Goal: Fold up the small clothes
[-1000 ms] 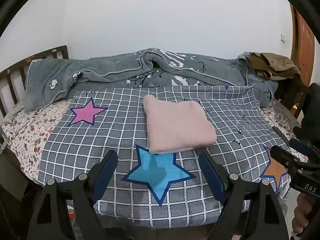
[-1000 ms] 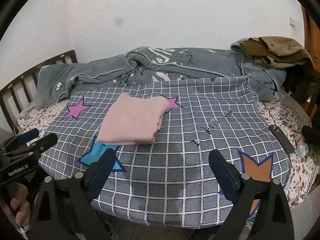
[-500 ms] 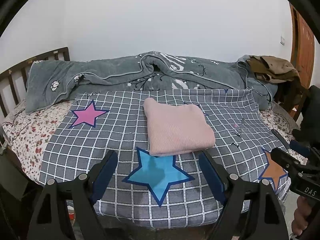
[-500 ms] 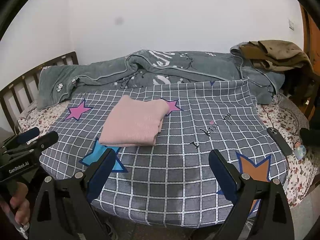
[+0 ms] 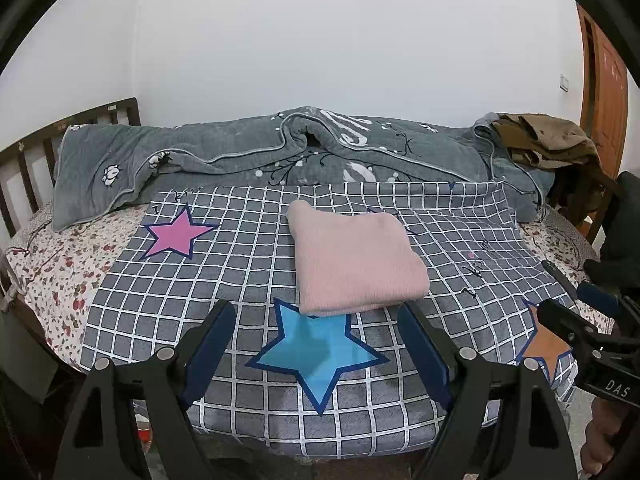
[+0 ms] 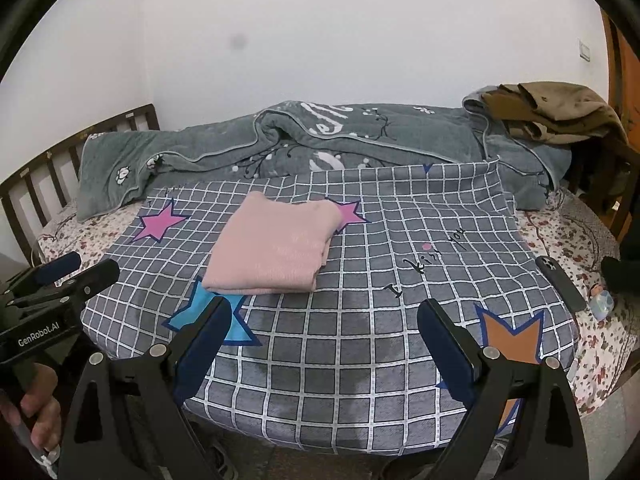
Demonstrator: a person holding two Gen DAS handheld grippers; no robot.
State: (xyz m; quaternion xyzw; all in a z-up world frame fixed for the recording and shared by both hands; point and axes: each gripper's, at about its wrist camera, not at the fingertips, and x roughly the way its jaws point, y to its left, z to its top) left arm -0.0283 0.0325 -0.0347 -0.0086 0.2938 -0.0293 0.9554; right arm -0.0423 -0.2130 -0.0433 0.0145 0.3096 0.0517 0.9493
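Observation:
A pink garment lies folded into a neat rectangle on the grey checked sheet, just beyond a blue star. It also shows in the right wrist view, left of centre. My left gripper is open and empty, held over the sheet's near edge, short of the garment. My right gripper is open and empty, held over the sheet's near edge, to the right of the garment. Each gripper shows at the edge of the other's view.
A rumpled grey quilt lies along the back of the bed. Brown clothes are piled at the back right. A dark phone and a small object lie on the floral sheet at right. A wooden headboard stands at left.
Both grippers have drawn back and risen slightly, so the bed sits a little lower and farther in view. The pink garment has not moved.

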